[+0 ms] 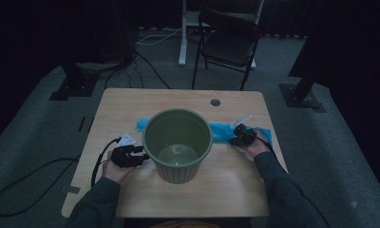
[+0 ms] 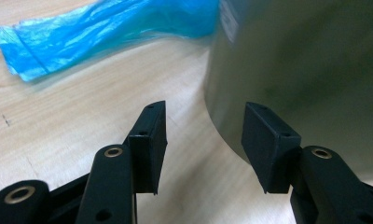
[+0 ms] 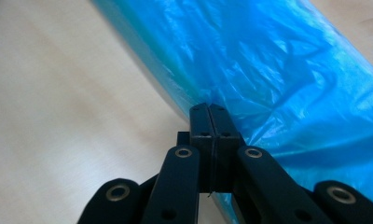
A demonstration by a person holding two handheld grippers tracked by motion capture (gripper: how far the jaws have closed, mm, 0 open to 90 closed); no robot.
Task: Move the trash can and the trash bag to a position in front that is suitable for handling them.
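A green plastic bucket [image 1: 197, 164] stands upright and empty in the middle of the wooden table [image 1: 131, 102]. A long blue plastic bag [image 1: 223, 131] lies flat behind it, sticking out on both sides. My left gripper [image 1: 141, 157] rests low at the bucket's left wall. In the left gripper view its jaws stand open [image 2: 205, 140] with bare table between them; the bucket [image 2: 306, 70] is just right of the right jaw and the bag [image 2: 105, 32] lies farther off. My right gripper [image 1: 236, 139] is at the bag's right part. Its jaws [image 3: 211, 112] are shut on the near edge of the bag [image 3: 278, 70], whose film puckers toward them.
A small round hole [image 1: 215, 102] sits near the table's far edge. Beyond the table stand a black folding chair [image 1: 228, 42] and a white post [image 1: 183, 33]. Black stand feet [image 1: 71, 85] and cables [image 1: 145, 66] lie on the grey carpet. The left gripper's cable [image 1: 99, 161] trails off the table.
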